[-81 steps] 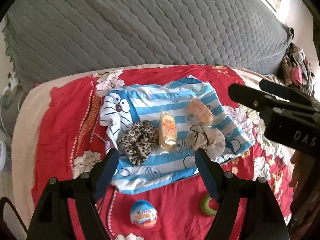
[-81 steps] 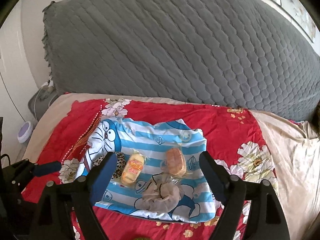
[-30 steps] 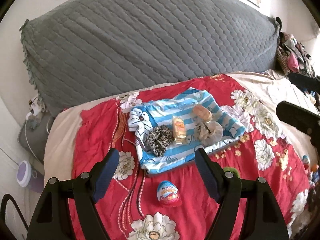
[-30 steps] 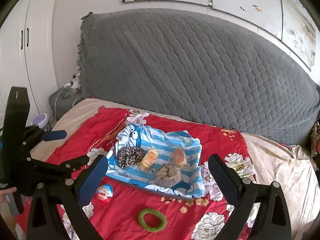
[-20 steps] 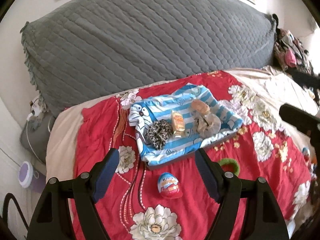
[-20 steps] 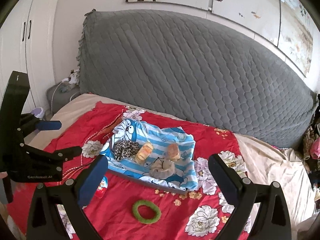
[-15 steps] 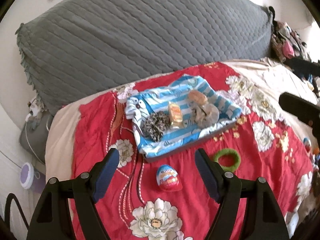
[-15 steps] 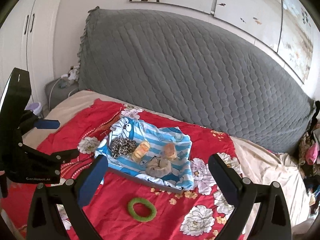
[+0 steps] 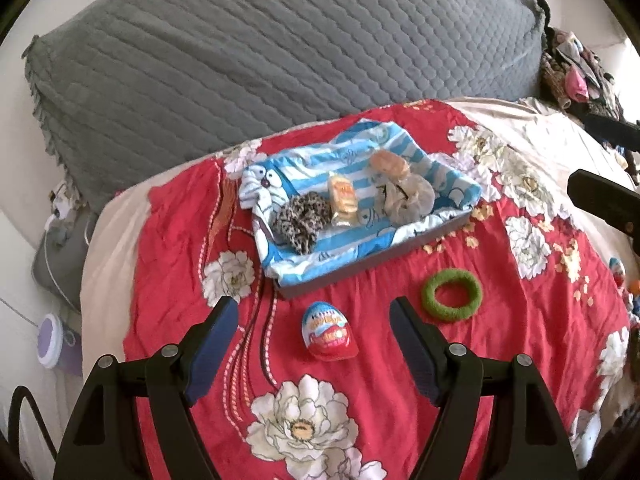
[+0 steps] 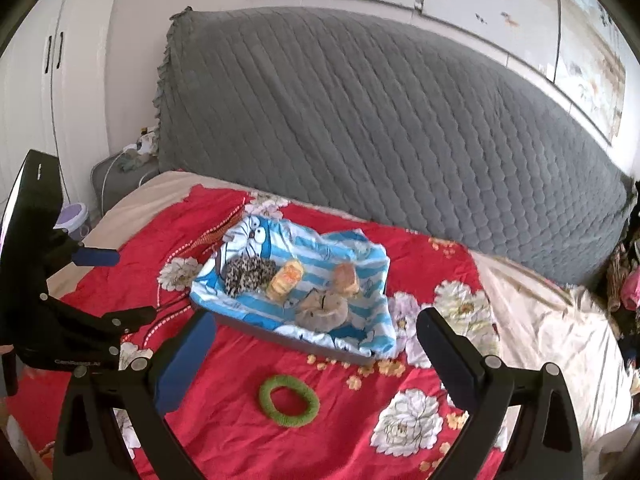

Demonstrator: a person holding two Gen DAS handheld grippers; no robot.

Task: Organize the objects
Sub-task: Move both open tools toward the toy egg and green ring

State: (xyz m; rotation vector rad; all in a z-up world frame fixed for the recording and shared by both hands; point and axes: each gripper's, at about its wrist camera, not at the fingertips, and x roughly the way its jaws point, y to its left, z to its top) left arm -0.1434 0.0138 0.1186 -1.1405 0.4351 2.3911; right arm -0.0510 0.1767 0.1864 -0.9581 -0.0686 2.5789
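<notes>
A dark tray (image 9: 360,268) lined with a blue striped cartoon cloth (image 9: 360,160) rests on the red floral bedspread (image 9: 180,240). In it lie a leopard scrunchie (image 9: 302,220), a yellow snack packet (image 9: 342,200), a wrapped bun (image 9: 390,164) and a beige scrunchie (image 9: 408,200). In front of the tray lie a chocolate egg (image 9: 326,336) and a green hair ring (image 9: 452,295). My left gripper (image 9: 312,312) is open, hovering with the egg just beyond its fingertips. My right gripper (image 10: 316,322) is open and empty above the green ring (image 10: 289,400), facing the tray (image 10: 280,338).
A grey quilted headboard cover (image 10: 380,120) rises behind the bed. A pile of clothes (image 9: 576,76) lies at the right, and a second egg (image 9: 618,270) near the bed's right edge. A purple round object (image 9: 50,340) and a white wardrobe (image 10: 40,80) stand left of the bed.
Both grippers have drawn back from the tray and then sunk toward the bedspread. The egg and the green ring came into view and now look nearer. Both grippers stayed open.
</notes>
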